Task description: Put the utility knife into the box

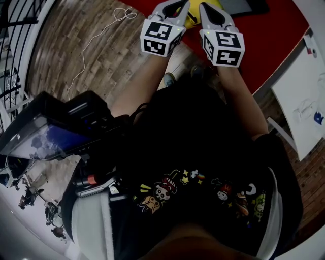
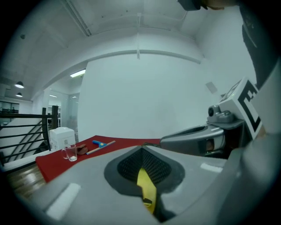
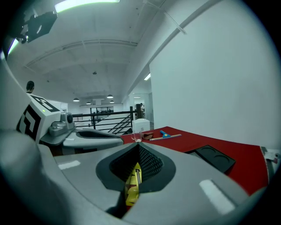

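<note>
The yellow utility knife (image 1: 193, 19) lies on the red table (image 1: 274, 35), showing between my two grippers. My left gripper (image 1: 179, 6) and right gripper (image 1: 209, 9) hover side by side over it, both with jaws shut. Each gripper view shows a strip of the yellow utility knife (image 2: 147, 190) (image 3: 132, 188) through the slit under the closed jaws; I cannot tell whether either gripper touches it. A white box (image 2: 62, 137) (image 3: 140, 124) stands at the table's far end. The left gripper view shows the right gripper (image 2: 189, 139) alongside.
A clear glass (image 2: 69, 152) (image 3: 137, 136), a brown item (image 2: 82, 149) and a blue-handled tool (image 2: 100, 143) (image 3: 166, 134) lie near the white box. A black tray (image 3: 215, 158) (image 1: 245, 7) sits to the right. A railing (image 2: 22, 132) borders the left.
</note>
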Motion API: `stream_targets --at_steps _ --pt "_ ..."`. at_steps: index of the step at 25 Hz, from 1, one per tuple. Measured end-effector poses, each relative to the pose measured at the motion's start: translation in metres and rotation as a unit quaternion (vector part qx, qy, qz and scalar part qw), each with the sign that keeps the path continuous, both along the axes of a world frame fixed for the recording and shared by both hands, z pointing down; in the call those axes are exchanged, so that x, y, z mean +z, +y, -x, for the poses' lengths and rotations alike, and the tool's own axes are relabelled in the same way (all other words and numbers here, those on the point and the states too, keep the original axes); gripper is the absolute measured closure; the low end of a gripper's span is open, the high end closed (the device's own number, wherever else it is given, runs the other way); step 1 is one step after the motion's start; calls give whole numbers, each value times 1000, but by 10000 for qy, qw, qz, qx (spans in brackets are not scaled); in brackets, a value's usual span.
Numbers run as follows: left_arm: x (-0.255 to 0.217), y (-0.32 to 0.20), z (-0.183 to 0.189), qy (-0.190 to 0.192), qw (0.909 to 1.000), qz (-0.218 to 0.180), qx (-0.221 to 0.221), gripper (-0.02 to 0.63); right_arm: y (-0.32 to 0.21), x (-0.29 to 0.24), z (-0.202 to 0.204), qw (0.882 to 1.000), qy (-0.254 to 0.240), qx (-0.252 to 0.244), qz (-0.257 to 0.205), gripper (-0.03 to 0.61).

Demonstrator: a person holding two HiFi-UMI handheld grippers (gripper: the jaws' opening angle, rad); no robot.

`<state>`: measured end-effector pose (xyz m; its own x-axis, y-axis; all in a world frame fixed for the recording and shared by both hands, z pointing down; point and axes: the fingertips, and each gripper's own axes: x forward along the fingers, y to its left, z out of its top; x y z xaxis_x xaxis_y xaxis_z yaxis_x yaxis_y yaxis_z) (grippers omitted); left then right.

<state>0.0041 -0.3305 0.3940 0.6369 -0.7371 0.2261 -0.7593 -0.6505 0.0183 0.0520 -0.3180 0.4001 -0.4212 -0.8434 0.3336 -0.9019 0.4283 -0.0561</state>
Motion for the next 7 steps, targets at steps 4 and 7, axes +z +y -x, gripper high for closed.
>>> stream_targets --at_steps 4,7 --pt "-3 -6 1 305 9994 -15 161 614 -8 0 -7 10000 -11 -49 10 555" --pt "-11 -11 1 544 9983 -7 215 614 -12 0 -10 9999 12 -134 -30 555"
